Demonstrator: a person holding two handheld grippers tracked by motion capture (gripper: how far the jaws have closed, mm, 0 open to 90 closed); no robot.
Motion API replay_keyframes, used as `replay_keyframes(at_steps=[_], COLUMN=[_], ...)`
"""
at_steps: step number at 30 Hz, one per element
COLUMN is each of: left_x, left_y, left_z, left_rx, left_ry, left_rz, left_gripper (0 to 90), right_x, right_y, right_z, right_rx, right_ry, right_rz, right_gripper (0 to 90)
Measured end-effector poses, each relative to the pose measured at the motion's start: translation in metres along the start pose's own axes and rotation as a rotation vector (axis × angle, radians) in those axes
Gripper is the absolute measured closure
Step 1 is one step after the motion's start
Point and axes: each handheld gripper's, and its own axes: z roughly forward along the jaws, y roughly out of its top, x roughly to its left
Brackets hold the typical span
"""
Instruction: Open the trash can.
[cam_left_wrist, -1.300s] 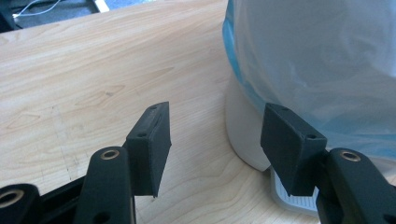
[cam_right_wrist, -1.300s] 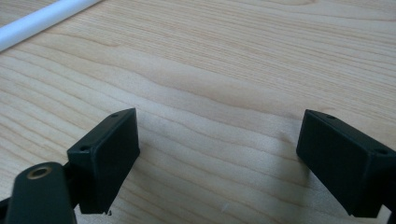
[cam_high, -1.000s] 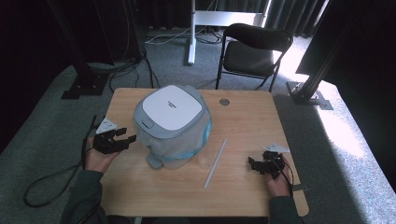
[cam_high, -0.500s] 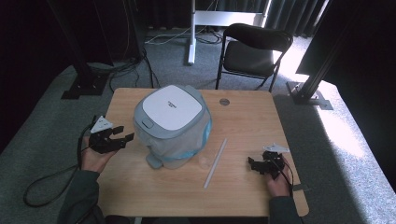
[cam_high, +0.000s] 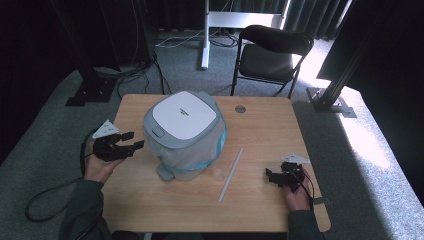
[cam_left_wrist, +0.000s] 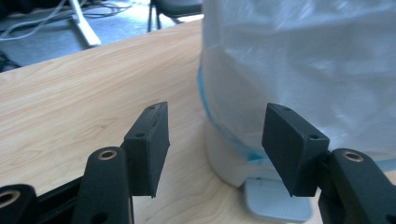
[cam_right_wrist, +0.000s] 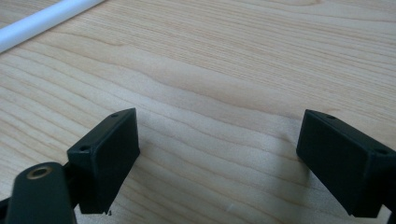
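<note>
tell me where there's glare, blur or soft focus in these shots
High view: harsh sunlight washes out the floor right of the table, while the background is near black. Left gripper view: the plastic-wrapped bin is overexposed and blurred, the jaws sharp. Right gripper view: the white stick is soft, the wood grain crisp.

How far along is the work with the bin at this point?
Done: a plastic bag already lines the pedal bin, lid shut. In hand: the left gripper, jaws open, is beside the bin's side. Left: nothing is gripped; the right gripper rests open near the white rod.
</note>
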Motion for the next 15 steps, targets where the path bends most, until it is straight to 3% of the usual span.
replay_keyframes(at_steps=[7,15], left_x=[0.000,-0.002], left_y=[0.006,0.010], left_z=[-0.004,-0.009], left_rx=[0.008,0.000], left_ry=[-0.026,-0.050], left_rz=[0.014,-0.014], left_gripper=[41.4,39.7], right_x=[0.000,0.000], right_y=[0.000,0.000], right_z=[0.000,0.000], right_rx=[0.000,0.000], right_ry=[0.000,0.000], right_rz=[0.000,0.000], right_gripper=[12.2,12.3])
